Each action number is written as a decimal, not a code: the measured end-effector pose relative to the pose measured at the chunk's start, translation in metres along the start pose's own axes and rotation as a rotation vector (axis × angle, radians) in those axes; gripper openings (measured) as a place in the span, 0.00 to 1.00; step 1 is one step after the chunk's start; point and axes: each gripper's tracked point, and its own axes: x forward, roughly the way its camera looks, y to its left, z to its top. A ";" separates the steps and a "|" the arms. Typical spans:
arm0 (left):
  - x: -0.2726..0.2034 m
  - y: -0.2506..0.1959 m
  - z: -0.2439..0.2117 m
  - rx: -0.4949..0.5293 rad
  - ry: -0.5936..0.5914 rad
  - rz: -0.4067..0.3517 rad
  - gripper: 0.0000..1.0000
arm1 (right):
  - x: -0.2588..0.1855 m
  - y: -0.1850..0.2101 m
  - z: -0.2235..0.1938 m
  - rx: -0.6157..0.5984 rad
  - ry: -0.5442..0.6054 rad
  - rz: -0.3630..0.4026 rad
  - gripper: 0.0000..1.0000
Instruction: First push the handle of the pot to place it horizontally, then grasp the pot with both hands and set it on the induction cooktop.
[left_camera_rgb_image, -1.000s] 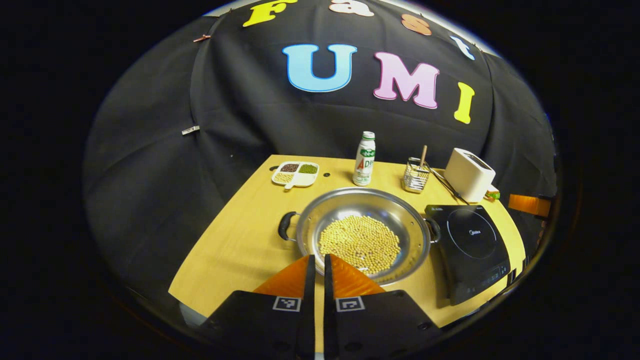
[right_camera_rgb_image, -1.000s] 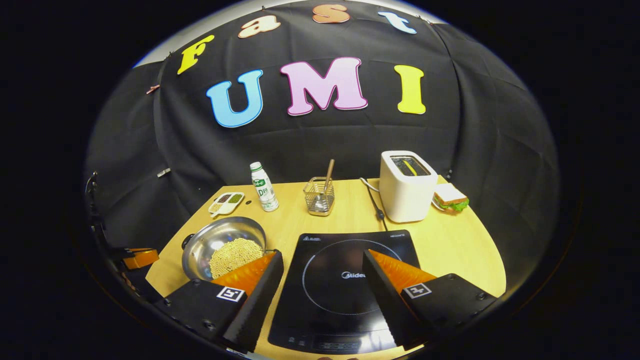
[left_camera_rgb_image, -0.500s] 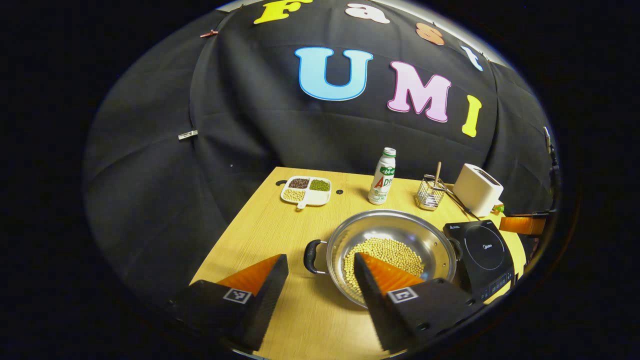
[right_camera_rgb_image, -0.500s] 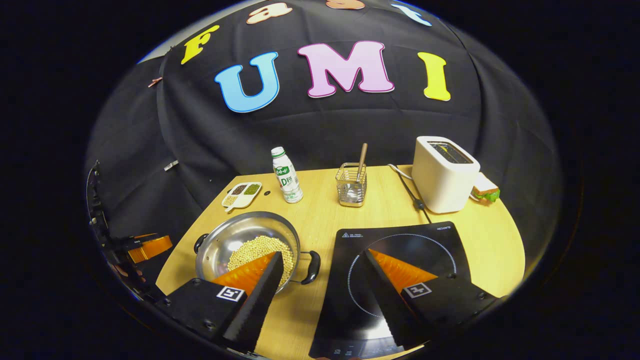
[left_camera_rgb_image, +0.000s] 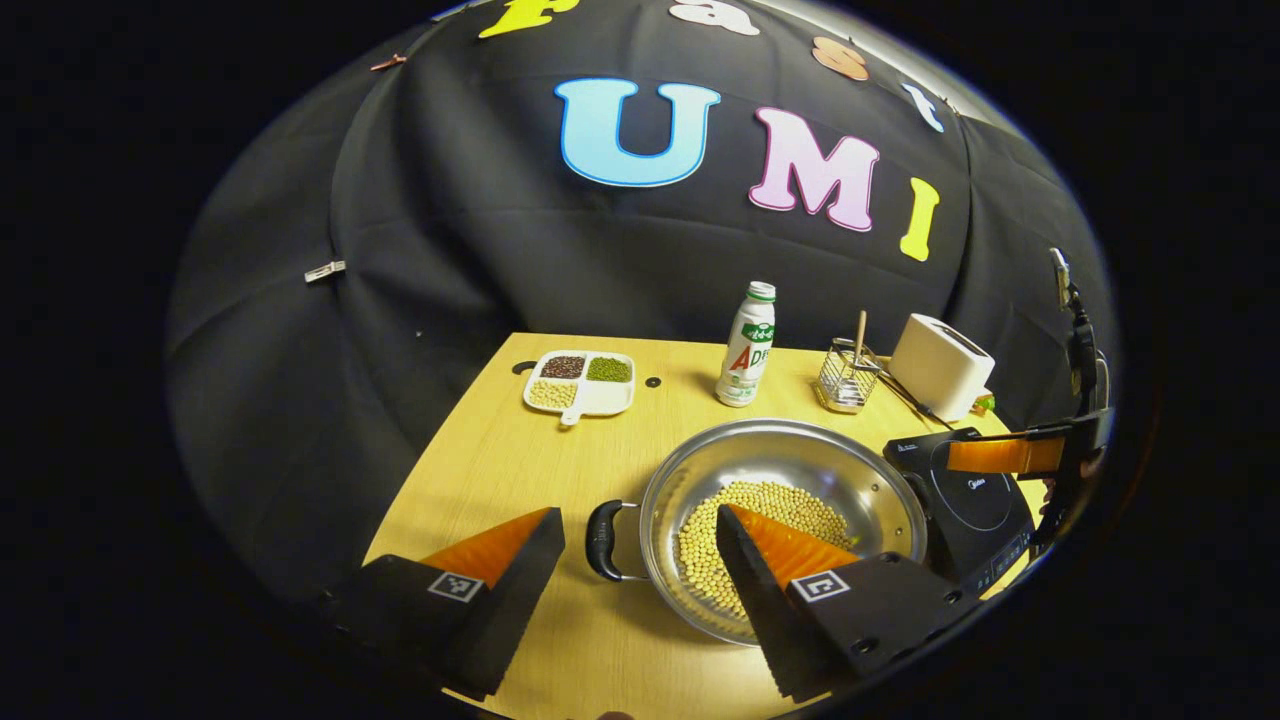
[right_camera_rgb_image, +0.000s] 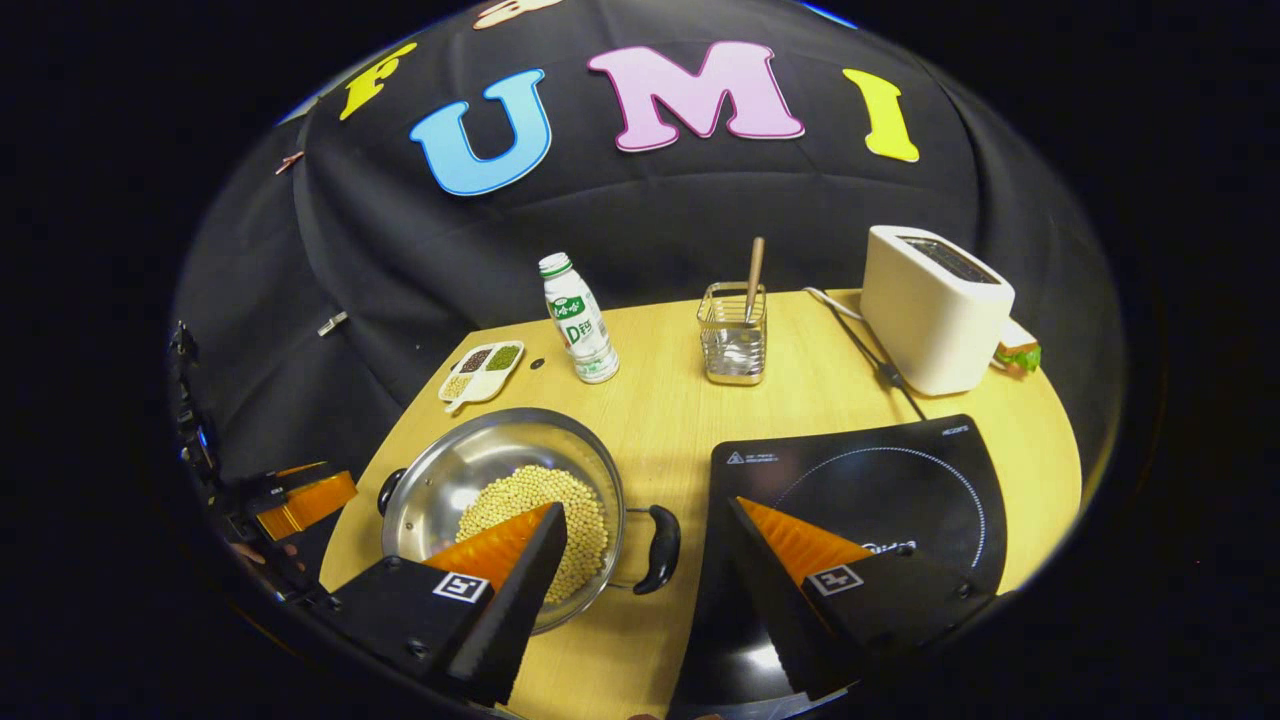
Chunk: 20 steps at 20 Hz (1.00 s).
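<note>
A steel pot (left_camera_rgb_image: 800, 450) holding pale beans sits on the wooden table (left_camera_rgb_image: 500, 470), its two black handles lying left and right. In the left gripper view my left gripper (left_camera_rgb_image: 638, 513) is open, and the pot's left handle (left_camera_rgb_image: 602, 540) lies between its fingers, untouched. My right gripper (right_camera_rgb_image: 645, 507) is open in the right gripper view, straddling the pot's right handle (right_camera_rgb_image: 660, 548) without contact. The pot (right_camera_rgb_image: 470, 455) is left of the black induction cooktop (right_camera_rgb_image: 880, 480). The cooktop (left_camera_rgb_image: 965, 490) sits right of the pot, with the right gripper (left_camera_rgb_image: 1000, 455) above it.
Along the back stand a divided dish of beans (left_camera_rgb_image: 580, 380), a white bottle (left_camera_rgb_image: 748, 345), a wire holder with a wooden stick (left_camera_rgb_image: 845, 375) and a white toaster (right_camera_rgb_image: 935, 305) with its cord. A sandwich (right_camera_rgb_image: 1018, 352) lies beside the toaster. The left gripper (right_camera_rgb_image: 300, 500) shows beyond the table's left edge.
My left gripper has gone from shut to open and shifted left around the pot's left handle. My right gripper moved left from over the cooktop to the right handle.
</note>
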 end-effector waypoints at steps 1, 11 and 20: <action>0.007 0.002 0.001 0.008 -0.002 -0.001 0.96 | 0.006 0.002 -0.005 0.007 0.021 0.006 0.99; 0.063 0.001 -0.005 0.054 0.041 -0.069 0.96 | 0.055 0.005 -0.033 0.054 0.133 -0.023 0.99; 0.104 0.001 -0.047 0.006 0.177 -0.121 0.96 | 0.074 0.008 -0.045 0.018 0.168 -0.052 0.99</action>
